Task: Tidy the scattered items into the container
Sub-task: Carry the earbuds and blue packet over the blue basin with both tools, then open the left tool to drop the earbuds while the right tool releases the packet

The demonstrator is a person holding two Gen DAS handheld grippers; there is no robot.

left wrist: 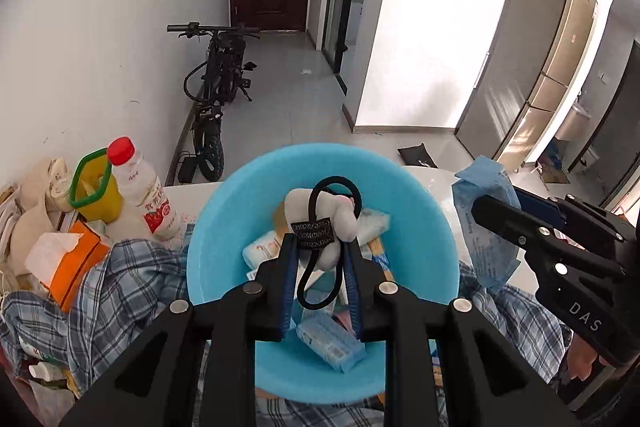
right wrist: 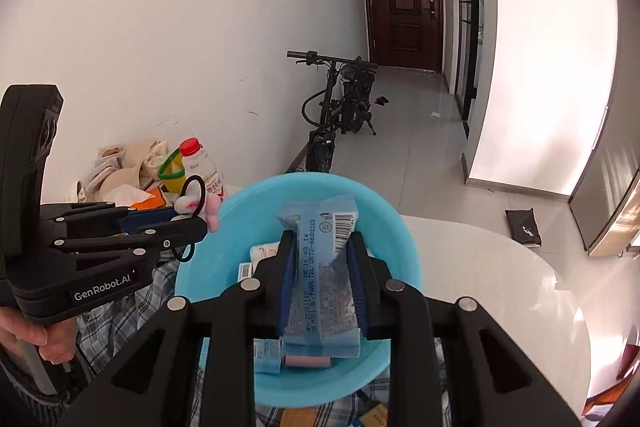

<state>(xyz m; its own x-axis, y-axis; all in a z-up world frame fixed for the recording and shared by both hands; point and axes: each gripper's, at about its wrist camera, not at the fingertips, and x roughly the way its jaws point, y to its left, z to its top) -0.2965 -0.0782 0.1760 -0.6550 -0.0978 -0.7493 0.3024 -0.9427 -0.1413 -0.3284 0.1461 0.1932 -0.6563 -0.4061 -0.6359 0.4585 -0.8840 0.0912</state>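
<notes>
Both: left gripper [left wrist: 318,247] clamps hair tie [left wrist: 320,267], angled down over basin [left wrist: 224,227].

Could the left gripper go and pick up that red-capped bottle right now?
Probably not yet. The left gripper is shut on a plush keychain above the blue basin, so its jaws are occupied. The red-capped bottle itself stands unblocked beyond the basin's left rim.

Smooth plastic basin [left wrist: 224,227], checked cloth [left wrist: 120,279], glossy white tabletop [right wrist: 500,267].
</notes>
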